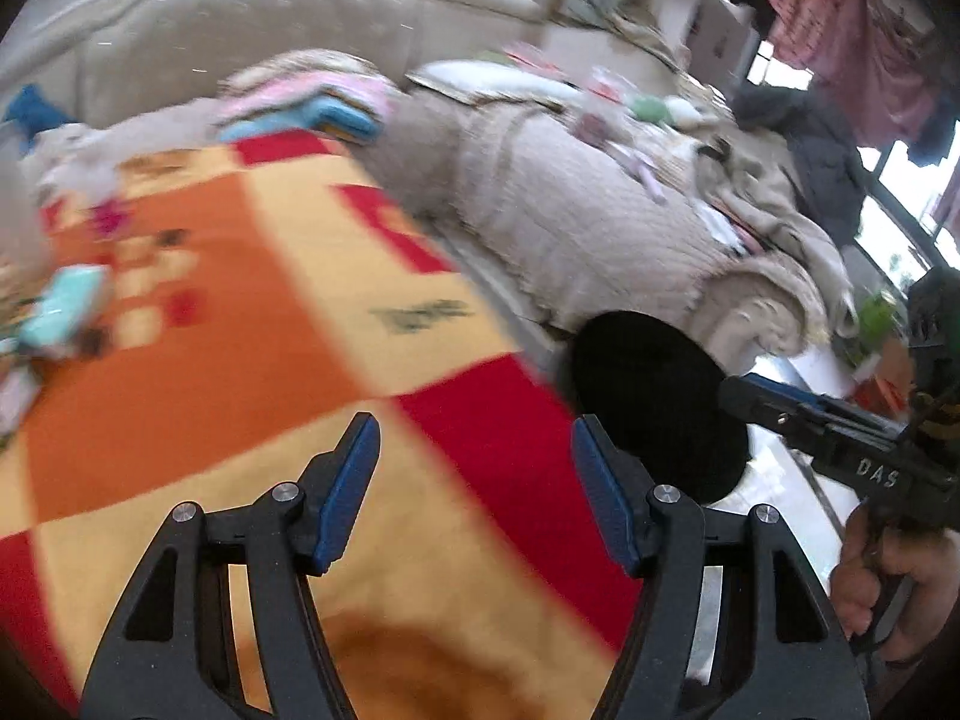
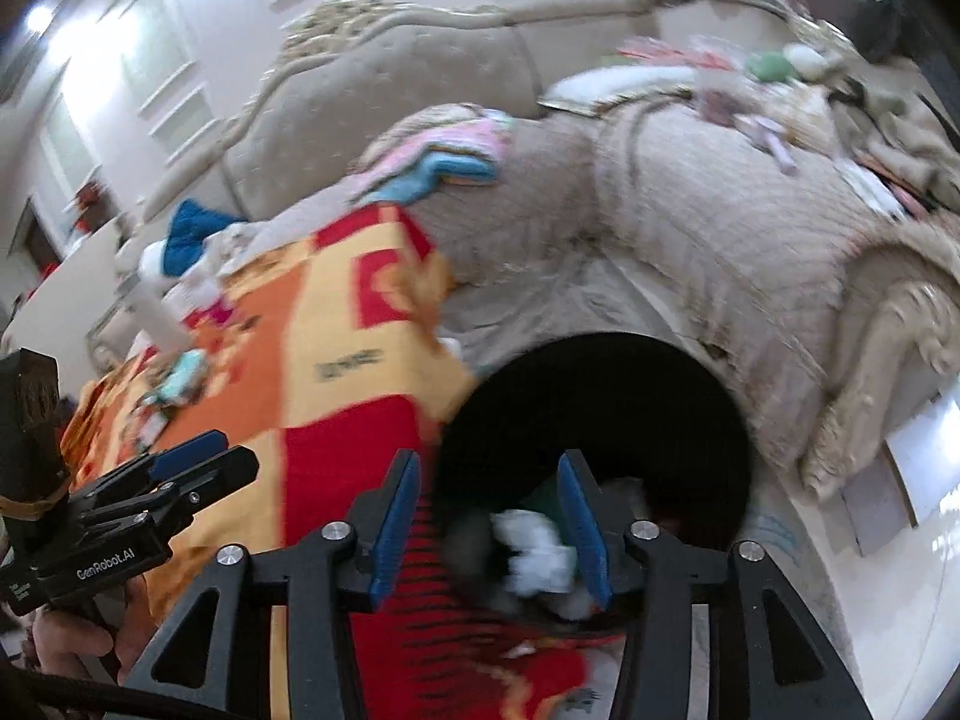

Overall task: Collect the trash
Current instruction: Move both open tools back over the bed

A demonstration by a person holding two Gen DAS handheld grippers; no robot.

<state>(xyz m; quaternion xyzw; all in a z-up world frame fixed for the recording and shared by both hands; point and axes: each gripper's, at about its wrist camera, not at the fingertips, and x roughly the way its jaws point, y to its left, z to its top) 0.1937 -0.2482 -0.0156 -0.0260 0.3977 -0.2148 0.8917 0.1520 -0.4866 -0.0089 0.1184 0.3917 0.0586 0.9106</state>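
A beige sofa with a carved trim fills the back of the room, its seat strewn with blurred bits of paper and cloth. In front of it lies a surface under a blanket of orange, yellow and red squares; whether a counter or a bed lies beneath cannot be told. A stack of pink and blue folded cloths rests at the blanket's far edge, against the sofa.

Between the blanket and the sofa, on the pale floor, stands a round black bin. Its mouth is open to the right wrist view, and inside it lie crumpled white trash and something green just beside it. More small litter, among it a teal scrap, lies on the far left part of the blanket, well apart from the bin.

The right gripper hangs over the near rim of the bin, its blue pads spread with nothing pinched between them; the white trash shows below, through the gap. The left gripper is over the blanket near its edge by the bin, its pads also spread wide and empty. Each gripper shows in the other's view, with a hand at the right gripper's handle.
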